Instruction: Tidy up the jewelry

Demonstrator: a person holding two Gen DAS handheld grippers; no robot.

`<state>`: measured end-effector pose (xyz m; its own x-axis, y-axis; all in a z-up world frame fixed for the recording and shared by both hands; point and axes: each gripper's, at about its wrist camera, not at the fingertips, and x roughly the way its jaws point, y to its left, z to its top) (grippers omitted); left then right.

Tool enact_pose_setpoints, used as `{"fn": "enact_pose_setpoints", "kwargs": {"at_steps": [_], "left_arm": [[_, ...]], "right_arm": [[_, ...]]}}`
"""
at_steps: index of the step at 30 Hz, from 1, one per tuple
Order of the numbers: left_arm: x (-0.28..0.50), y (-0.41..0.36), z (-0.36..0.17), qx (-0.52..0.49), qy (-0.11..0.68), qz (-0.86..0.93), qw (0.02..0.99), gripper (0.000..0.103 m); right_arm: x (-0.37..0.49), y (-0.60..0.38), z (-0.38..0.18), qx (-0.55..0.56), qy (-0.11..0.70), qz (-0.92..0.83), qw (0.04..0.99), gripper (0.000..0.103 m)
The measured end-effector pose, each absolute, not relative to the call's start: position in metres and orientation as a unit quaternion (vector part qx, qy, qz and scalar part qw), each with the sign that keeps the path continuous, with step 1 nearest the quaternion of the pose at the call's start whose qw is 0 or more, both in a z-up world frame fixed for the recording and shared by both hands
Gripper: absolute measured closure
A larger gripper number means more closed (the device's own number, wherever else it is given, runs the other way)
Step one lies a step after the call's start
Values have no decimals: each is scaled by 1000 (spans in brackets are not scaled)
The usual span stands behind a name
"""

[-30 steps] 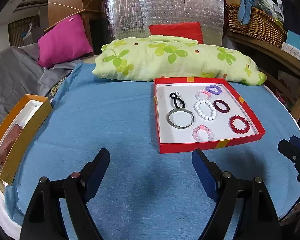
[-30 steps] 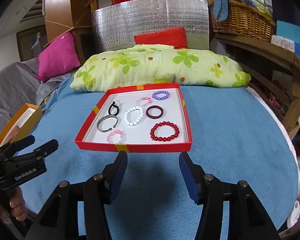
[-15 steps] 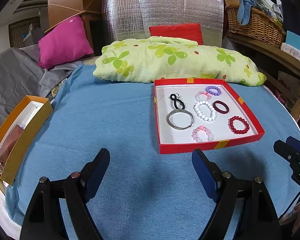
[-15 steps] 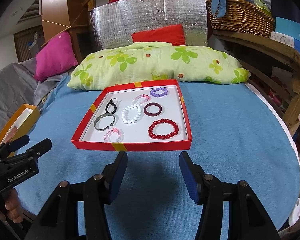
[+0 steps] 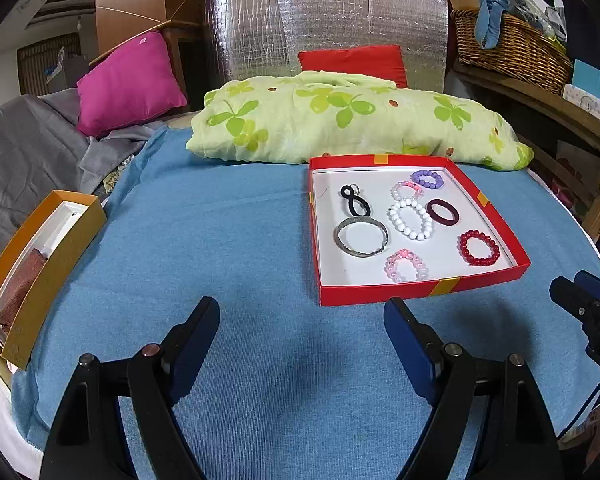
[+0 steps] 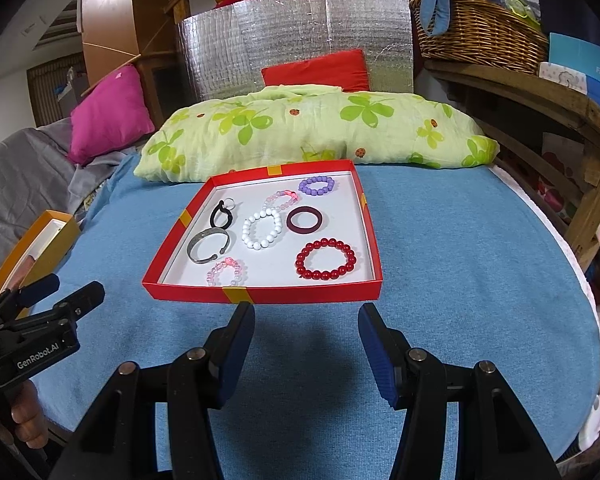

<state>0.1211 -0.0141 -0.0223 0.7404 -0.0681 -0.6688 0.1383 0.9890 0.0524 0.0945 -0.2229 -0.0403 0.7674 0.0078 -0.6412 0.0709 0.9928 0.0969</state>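
Note:
A red tray [image 5: 420, 290] [image 6: 300, 295] with a white floor lies on the blue cloth. In it are several bracelets: a red bead one [image 6: 326, 259], a white bead one [image 6: 262, 229], a dark maroon ring [image 6: 304, 220], a purple bead one [image 6: 317, 185], two pink bead ones, a silver bangle [image 6: 208, 245] and a black loop [image 6: 221, 216]. My right gripper [image 6: 306, 318] is open and empty, just in front of the tray's near wall. My left gripper [image 5: 302, 320] is open and empty, over the cloth to the tray's front left.
An orange box [image 5: 40, 264] [image 6: 32, 248] with a white lining and a brown cloth sits at the cloth's left edge. A green clover-print pillow [image 5: 340, 120] lies behind the tray. A wooden shelf with a wicker basket [image 6: 480, 36] stands on the right.
My right gripper has moved forward, closer to the tray's near wall. My left gripper has hardly moved. Both stay open.

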Motion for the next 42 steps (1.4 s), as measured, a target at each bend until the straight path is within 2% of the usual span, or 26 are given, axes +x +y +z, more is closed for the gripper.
{"fn": "enact_pose_setpoints", "kwargs": {"at_steps": [42], "left_arm": [[121,-14,-25,53,362,-49,929,18]], "right_arm": [[96,-217,-42,54,344,-14,937,45]]}}
